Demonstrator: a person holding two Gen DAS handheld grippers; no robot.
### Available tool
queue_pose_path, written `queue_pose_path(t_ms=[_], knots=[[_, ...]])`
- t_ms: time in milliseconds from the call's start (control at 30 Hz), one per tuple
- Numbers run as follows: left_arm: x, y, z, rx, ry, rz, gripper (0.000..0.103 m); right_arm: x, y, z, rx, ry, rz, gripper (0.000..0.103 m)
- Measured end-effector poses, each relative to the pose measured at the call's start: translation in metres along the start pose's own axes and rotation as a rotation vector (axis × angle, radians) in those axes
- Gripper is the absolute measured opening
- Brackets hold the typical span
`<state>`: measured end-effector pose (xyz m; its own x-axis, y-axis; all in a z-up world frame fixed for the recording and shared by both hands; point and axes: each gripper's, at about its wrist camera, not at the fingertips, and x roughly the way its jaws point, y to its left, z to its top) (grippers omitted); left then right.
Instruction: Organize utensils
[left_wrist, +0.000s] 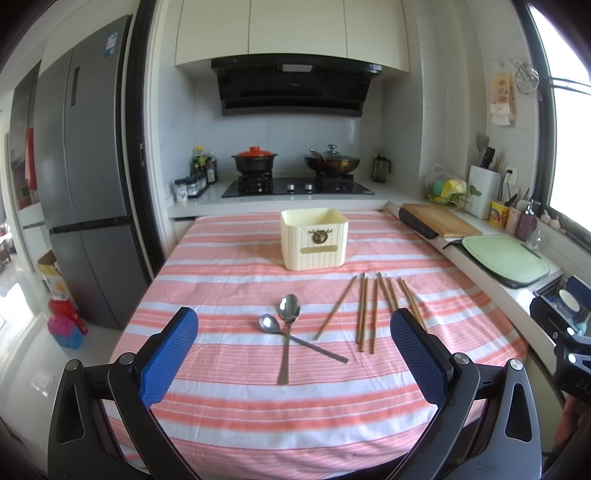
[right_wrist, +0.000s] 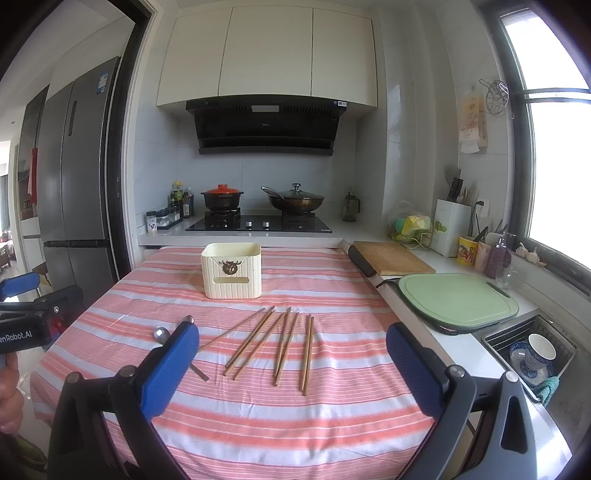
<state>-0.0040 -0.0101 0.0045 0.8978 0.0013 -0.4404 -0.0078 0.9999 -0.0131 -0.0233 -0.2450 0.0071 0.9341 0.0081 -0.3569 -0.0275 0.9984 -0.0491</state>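
A cream utensil holder (left_wrist: 314, 238) stands at the far middle of the striped table; it also shows in the right wrist view (right_wrist: 231, 270). Two metal spoons (left_wrist: 287, 332) lie crossed on the cloth in front of my left gripper (left_wrist: 294, 326), which is open and empty above the near table. Several wooden chopsticks (left_wrist: 373, 310) lie to the spoons' right. In the right wrist view the chopsticks (right_wrist: 273, 343) lie ahead of my right gripper (right_wrist: 291, 341), open and empty. One spoon bowl (right_wrist: 161, 334) peeks out behind its left finger (right_wrist: 173, 363).
The striped tablecloth (left_wrist: 229, 288) covers the table. A counter to the right holds a wooden board (right_wrist: 391, 256), a green cutting board (right_wrist: 456, 299) and a sink with dishes (right_wrist: 532, 356). A stove with pots (left_wrist: 295, 181) is behind; a fridge (left_wrist: 85, 206) stands left.
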Motion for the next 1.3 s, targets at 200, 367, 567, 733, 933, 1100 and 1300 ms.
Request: queue_pose_path(t_ms=[200, 367, 567, 733, 933, 1100, 1300], knots=[[0.004, 0.004, -0.002, -0.005, 0.009, -0.001, 0.103, 0.001, 0.0, 0.0, 0.0, 0.003, 0.0, 0.103], [0.006, 0.007, 0.0, -0.017, 0.015, -0.002, 0.103, 0.002, 0.0, 0.001, 0.001, 0.002, -0.001, 0.103], [0.015, 0.012, -0.003, -0.025, 0.035, 0.019, 0.103, 0.007, 0.0, -0.001, 0.006, 0.016, 0.003, 0.103], [0.031, 0.024, -0.007, -0.028, 0.067, 0.062, 0.103, 0.015, 0.002, -0.003, -0.003, 0.038, 0.009, 0.103], [0.064, 0.045, -0.015, -0.057, 0.145, 0.089, 0.103, 0.034, 0.002, -0.008, -0.005, 0.085, 0.006, 0.103], [0.095, 0.053, -0.023, -0.073, 0.206, 0.097, 0.103, 0.053, 0.003, -0.014, -0.011, 0.131, 0.004, 0.103], [0.132, 0.045, -0.035, -0.037, 0.29, 0.059, 0.102, 0.078, 0.003, -0.023, -0.015, 0.194, -0.005, 0.103]])
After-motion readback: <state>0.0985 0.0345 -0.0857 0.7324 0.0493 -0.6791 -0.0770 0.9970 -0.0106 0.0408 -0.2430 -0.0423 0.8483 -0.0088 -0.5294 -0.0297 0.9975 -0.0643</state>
